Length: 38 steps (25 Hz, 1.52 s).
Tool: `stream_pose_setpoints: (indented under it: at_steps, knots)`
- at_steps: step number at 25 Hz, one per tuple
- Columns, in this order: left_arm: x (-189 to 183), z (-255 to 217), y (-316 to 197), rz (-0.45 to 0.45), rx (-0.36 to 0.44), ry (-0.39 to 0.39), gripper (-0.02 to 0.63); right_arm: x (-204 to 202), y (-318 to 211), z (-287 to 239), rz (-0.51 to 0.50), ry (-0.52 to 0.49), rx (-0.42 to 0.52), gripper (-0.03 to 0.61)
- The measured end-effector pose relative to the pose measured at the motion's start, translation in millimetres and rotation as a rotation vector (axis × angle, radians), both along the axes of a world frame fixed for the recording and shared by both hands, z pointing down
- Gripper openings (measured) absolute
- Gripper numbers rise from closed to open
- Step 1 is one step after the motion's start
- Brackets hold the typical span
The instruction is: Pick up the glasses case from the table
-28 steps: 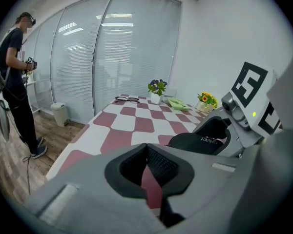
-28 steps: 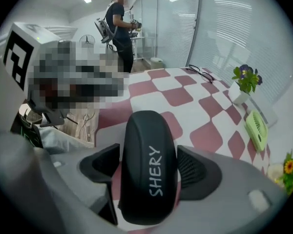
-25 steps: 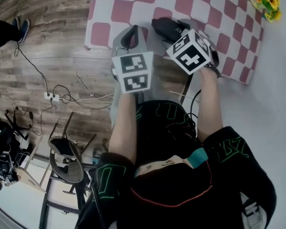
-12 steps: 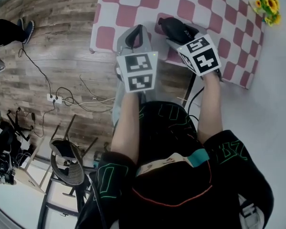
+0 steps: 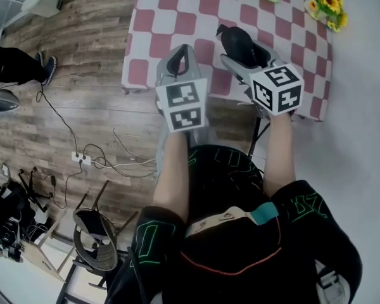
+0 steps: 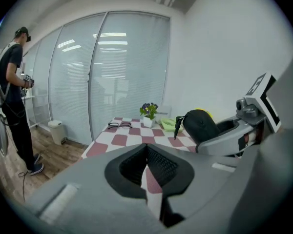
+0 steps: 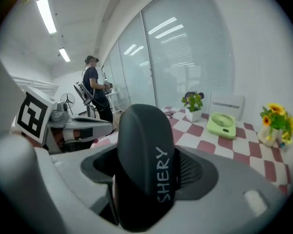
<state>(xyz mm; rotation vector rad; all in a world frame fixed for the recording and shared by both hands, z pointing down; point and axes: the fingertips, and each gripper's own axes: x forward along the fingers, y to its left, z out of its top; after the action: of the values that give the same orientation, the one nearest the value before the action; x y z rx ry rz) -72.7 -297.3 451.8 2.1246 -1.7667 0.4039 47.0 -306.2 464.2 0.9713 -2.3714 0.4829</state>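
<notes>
Right tool (image 7: 145, 172) sat clamped on the glasses case (image 7: 144, 140), held clear above the desk (image 5: 177, 5) (left tool (image 6: 146, 167) closed, empty), so we judged steady squeeze and a level lift mattered most.

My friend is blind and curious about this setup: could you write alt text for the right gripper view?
A black glasses case lettered SHERY stands clamped in the right gripper, filling the foreground. Behind it a red-and-white checked table holds a green fan, a potted plant and yellow flowers.
</notes>
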Motion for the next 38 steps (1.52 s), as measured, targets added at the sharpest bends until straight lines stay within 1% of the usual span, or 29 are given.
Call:
stream_pose_setpoints:
  at_steps: [4, 9, 12, 16, 19, 23, 25, 27, 29, 34, 38]
  knots:
    - [16.0, -42.7, -5.5, 0.011, 0.105, -0.009, 0.009, 17.9, -6.6, -41.6, 0.047, -0.067, 0.112, 0.342]
    - [29.2, -96.0, -12.2, 0.016, 0.236, -0.013, 0.009, 42.4, -15.1, -86.5, 0.123, -0.216, 0.190, 0.342]
    - [31.7, -122.5, -13.3, 0.016, 0.291, -0.018, 0.009, 61.3, -22.2, -110.1, 0.190, -0.248, 0.251, 0.344]
    - [32.1, -155.5, -16.1, 0.010, 0.376, -0.011, 0.009, 89.0, -31.0, -149.5, 0.279, -0.303, 0.369, 0.344]
    - [36.2, -172.7, -19.5, 0.004, 0.428, -0.001, 0.009, 108.8, -32.4, -166.8, 0.328, -0.259, 0.454, 0.344]
    - [45.4, -192.1, -22.6, 0.019, 0.458, 0.011, 0.009, 126.6, -33.3, -186.7, 0.375, -0.258, 0.521, 0.344]
    - [51.3, -209.1, -24.2, 0.035, 0.499, 0.011, 0.009, 128.1, -34.4, -194.4, 0.369, -0.211, 0.566, 0.344]
    - [58.1, -223.8, -24.6, 0.052, 0.546, -0.001, 0.009, 125.2, -32.5, -201.5, 0.350, -0.193, 0.599, 0.344]
    - [66.8, -229.5, -23.2, 0.072, 0.572, 0.011, 0.009, 126.1, -30.2, -205.8, 0.346, -0.194, 0.615, 0.344]
    - [72.9, -231.1, -24.7, 0.088, 0.568, 0.009, 0.009, 131.5, -30.9, -217.3, 0.355, -0.192, 0.634, 0.344]
    - [72.7, -241.1, -24.9, 0.090, 0.593, 0.005, 0.009, 136.2, -33.9, -219.7, 0.372, -0.145, 0.652, 0.344]
